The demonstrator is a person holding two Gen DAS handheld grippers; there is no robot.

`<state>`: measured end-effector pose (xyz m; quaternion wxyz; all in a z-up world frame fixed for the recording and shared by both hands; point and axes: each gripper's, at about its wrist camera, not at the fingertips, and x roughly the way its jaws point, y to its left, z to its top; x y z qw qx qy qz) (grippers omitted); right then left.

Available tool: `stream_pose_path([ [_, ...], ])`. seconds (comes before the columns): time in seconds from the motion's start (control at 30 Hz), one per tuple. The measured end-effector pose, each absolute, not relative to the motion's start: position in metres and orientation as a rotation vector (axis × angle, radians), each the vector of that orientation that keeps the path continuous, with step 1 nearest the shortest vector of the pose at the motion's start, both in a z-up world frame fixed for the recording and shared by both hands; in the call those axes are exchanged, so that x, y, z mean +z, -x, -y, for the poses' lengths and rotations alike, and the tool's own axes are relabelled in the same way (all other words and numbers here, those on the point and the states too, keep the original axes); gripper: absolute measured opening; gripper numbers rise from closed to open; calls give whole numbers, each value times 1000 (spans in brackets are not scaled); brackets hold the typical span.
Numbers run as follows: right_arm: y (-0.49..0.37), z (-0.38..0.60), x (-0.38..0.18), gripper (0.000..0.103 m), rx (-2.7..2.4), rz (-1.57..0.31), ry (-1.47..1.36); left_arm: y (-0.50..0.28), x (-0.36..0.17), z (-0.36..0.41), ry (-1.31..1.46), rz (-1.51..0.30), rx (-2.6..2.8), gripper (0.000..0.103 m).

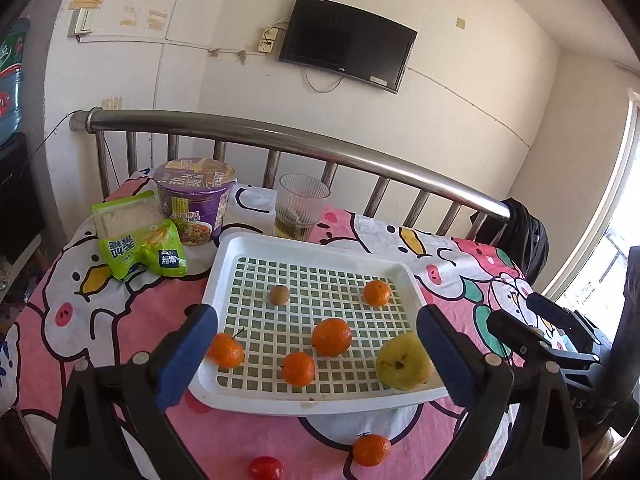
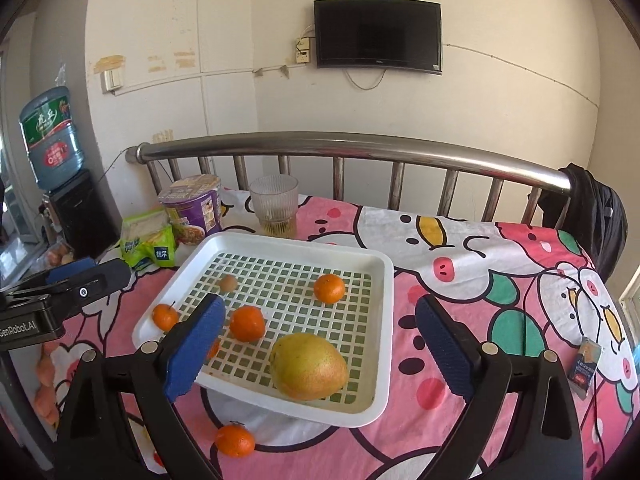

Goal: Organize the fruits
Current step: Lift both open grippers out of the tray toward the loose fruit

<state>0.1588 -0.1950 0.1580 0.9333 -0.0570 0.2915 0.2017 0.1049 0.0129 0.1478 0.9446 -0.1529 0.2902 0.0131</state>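
A white slotted tray (image 1: 304, 246) (image 2: 280, 240) lies on the pink cartoon cloth. It holds a yellow-green pear (image 1: 404, 360) (image 2: 308, 366), several tangerines such as one in the middle (image 1: 331, 337) (image 2: 247, 323), and a small brown fruit (image 1: 279, 295) (image 2: 228, 283). On the cloth in front of the tray lie another tangerine (image 1: 371, 449) (image 2: 235, 440) and a red cherry tomato (image 1: 265, 468). My left gripper (image 1: 316, 312) (image 2: 108, 272) hangs open above the tray's near left part. My right gripper (image 2: 320, 304) (image 1: 520, 312) hangs open over its near right part. Neither holds anything.
Behind the tray stand a purple noodle cup (image 1: 194, 200), a green snack packet (image 1: 138, 236) and a ribbed glass (image 1: 302, 210). A steel rail (image 1: 280, 136) bounds the far edge, with a black bag (image 2: 592, 208) on its right end. A small packet (image 2: 585, 364) lies at the right.
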Motion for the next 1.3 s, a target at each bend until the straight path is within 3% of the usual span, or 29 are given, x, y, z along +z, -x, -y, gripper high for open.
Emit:
stream_pose_path([
  [0.77,-65,199,125,99,454,-514,133,-31,105,18,140,-591,13,102],
  [1.3,-62,191,90,99,514,-612,153,-31,68,7,145,-691,27,102],
])
